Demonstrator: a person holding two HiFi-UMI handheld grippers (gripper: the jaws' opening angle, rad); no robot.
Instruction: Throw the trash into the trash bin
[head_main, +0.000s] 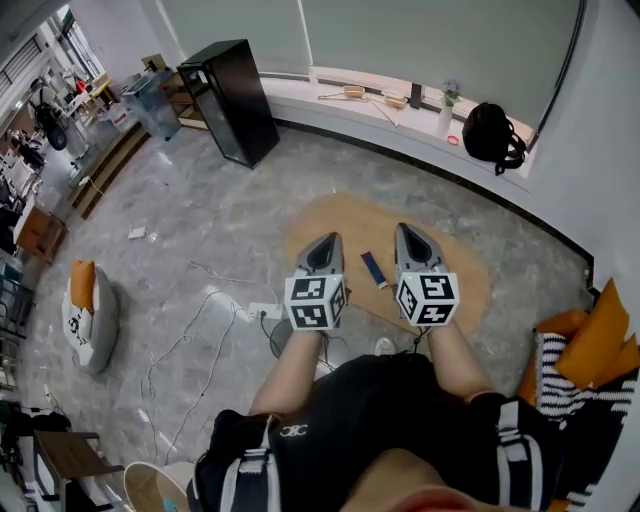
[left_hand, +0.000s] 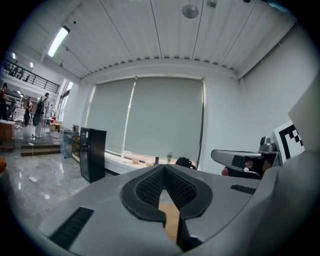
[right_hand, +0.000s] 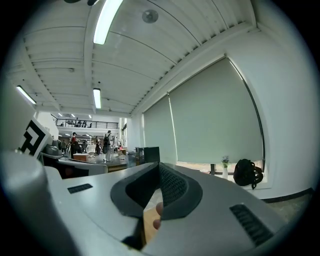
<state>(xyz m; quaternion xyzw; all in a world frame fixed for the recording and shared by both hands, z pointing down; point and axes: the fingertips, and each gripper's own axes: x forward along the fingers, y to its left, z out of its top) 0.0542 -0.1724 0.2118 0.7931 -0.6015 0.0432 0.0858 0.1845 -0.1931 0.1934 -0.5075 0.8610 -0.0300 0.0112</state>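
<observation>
The grey marble floor (head_main: 200, 220) fills most of the head view; at its centre lies an oval wooden board (head_main: 340, 212), running from the middle out toward 3 o'clock. At 11 o'clock a tall black cabinet (head_main: 232, 100) stands against the window wall. Just beside the cabinet, further toward 10 o'clock, is a translucent grey-blue bin (head_main: 152, 105), upright; what it holds cannot be made out. At 8 o'clock a pale beanbag (head_main: 97, 330) carries an orange cushion (head_main: 82, 283); at 1 o'clock a black backpack (head_main: 493, 133) sits on the windowsill (head_main: 300, 97).

The person holds both grippers side by side over the near part of the board, pointing toward 12 o'clock. The left gripper (head_main: 329, 240) has its jaws brought together at the tips with nothing between them. The right gripper (head_main: 406, 230) is likewise fully closed and empty.

On the board, between the two grippers and touching neither, lies a small blue strip (head_main: 374, 269); well apart, at 9 o'clock on the bare floor, lies a white scrap (head_main: 137, 233). Both pieces are far from the bin; white cables (head_main: 195, 330) trail over the floor toward 7 o'clock.
</observation>
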